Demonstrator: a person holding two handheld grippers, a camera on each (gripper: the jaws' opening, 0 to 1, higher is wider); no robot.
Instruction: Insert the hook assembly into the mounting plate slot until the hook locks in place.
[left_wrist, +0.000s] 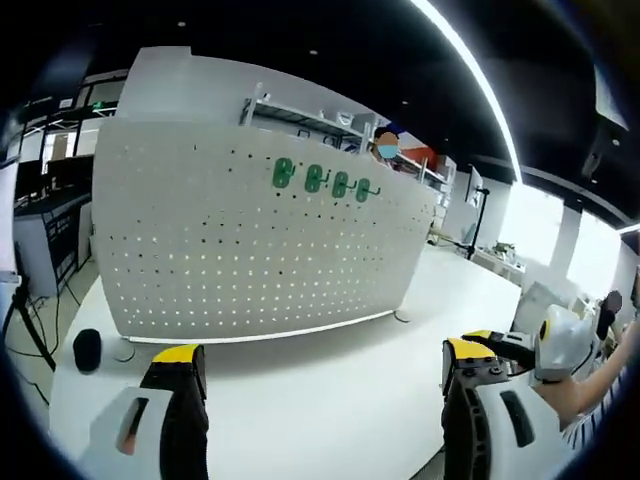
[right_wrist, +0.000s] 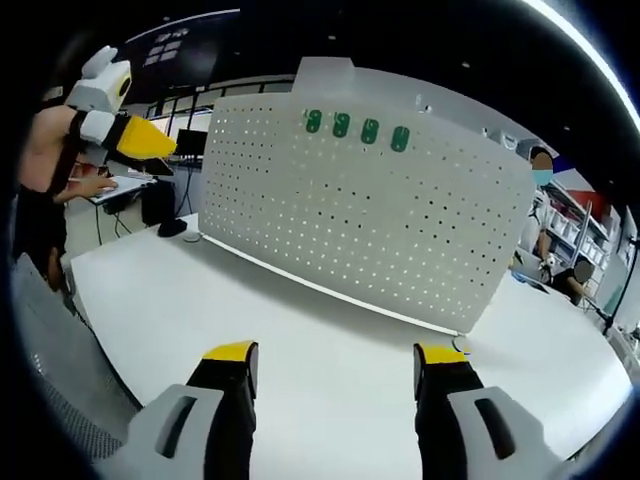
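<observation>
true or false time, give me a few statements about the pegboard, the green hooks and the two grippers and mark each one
1. Four green plastic hooks sit in a row near the top of the white perforated pegboard panel. True.
2. The right gripper is shut on a hook. False: its yellow-tipped jaws stand apart with nothing between them.
3. The left gripper is open and empty. True.
4. The pegboard lies flat on the white table. False: it stands upright on it.
5. A small black round object sits on the table near the panel's end. True.
</observation>
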